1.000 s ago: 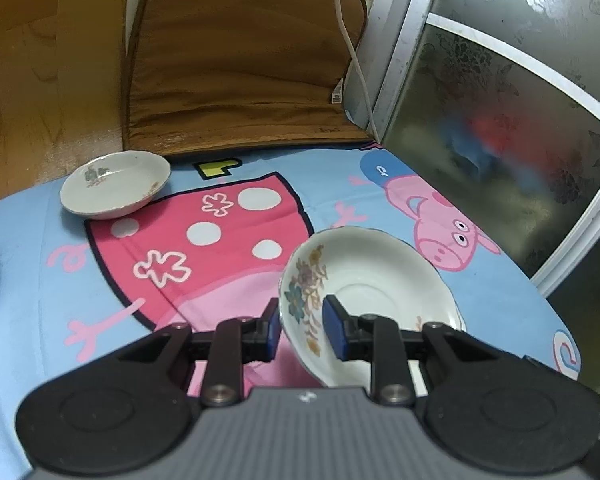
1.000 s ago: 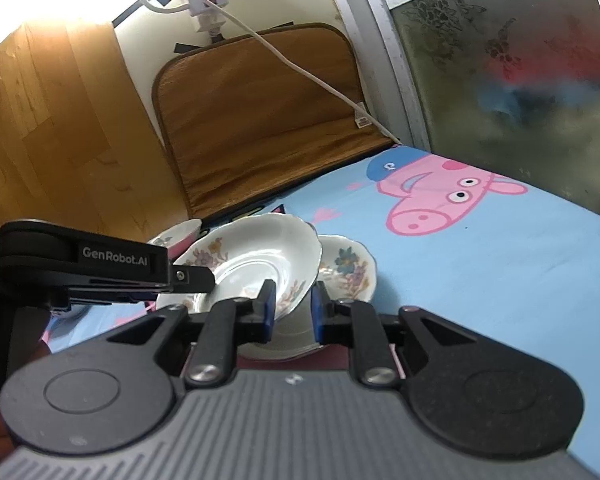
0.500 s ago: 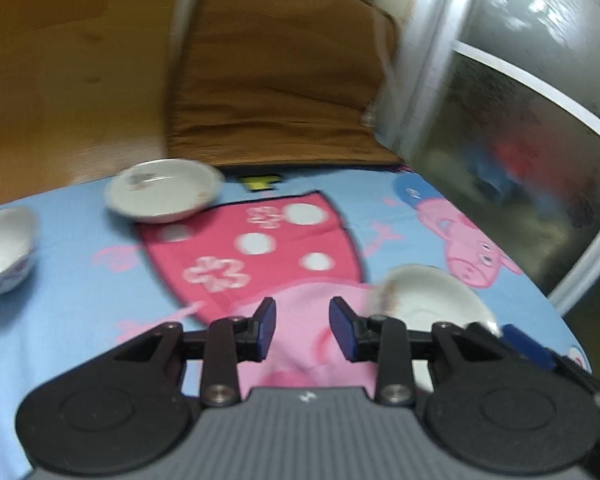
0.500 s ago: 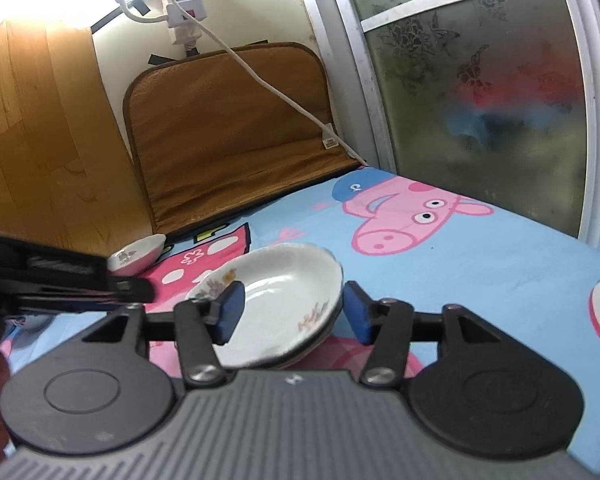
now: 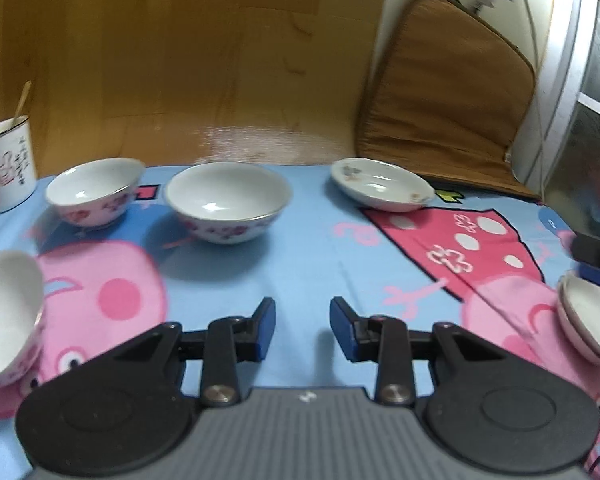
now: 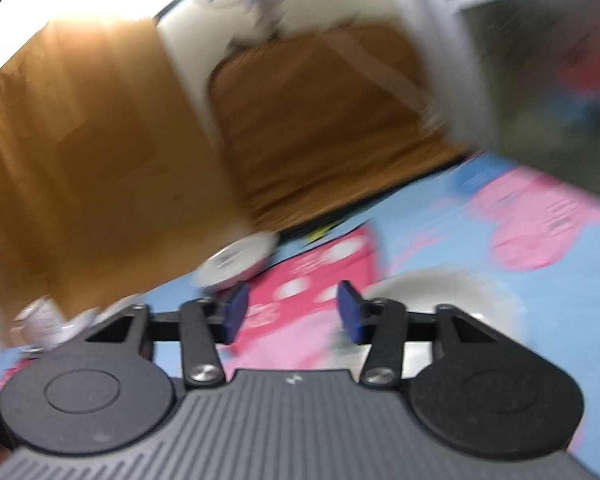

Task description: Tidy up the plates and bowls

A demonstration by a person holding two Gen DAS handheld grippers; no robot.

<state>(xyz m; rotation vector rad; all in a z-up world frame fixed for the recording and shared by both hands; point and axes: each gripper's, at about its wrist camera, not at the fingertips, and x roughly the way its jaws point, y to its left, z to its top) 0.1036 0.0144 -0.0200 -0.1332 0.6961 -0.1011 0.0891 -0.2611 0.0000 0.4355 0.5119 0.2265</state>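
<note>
My left gripper [image 5: 303,328] stands open over the blue cartoon cloth with nothing between its fingers. Ahead of it sit two floral bowls, one in the middle [image 5: 228,204] and one further left [image 5: 94,192]. A third bowl [image 5: 8,316] lies tilted at the near left. A small plate [image 5: 382,184] rests at the far right. Two stacked plates [image 5: 590,324] lie at the right edge. In the blurred right wrist view my right gripper [image 6: 293,312] has its jaws closing on nothing, with the stacked plates [image 6: 452,292] just right of it.
A white mug [image 5: 6,164] with a stick in it stands at the far left. A brown cushion [image 5: 440,100] leans on the wall behind the cloth. A wooden panel and a glass door frame bound the far side.
My left gripper let go of the floral plate and swung left to face the bowls. My right gripper opened off the plate, left it stacked on the other, and shifted left.
</note>
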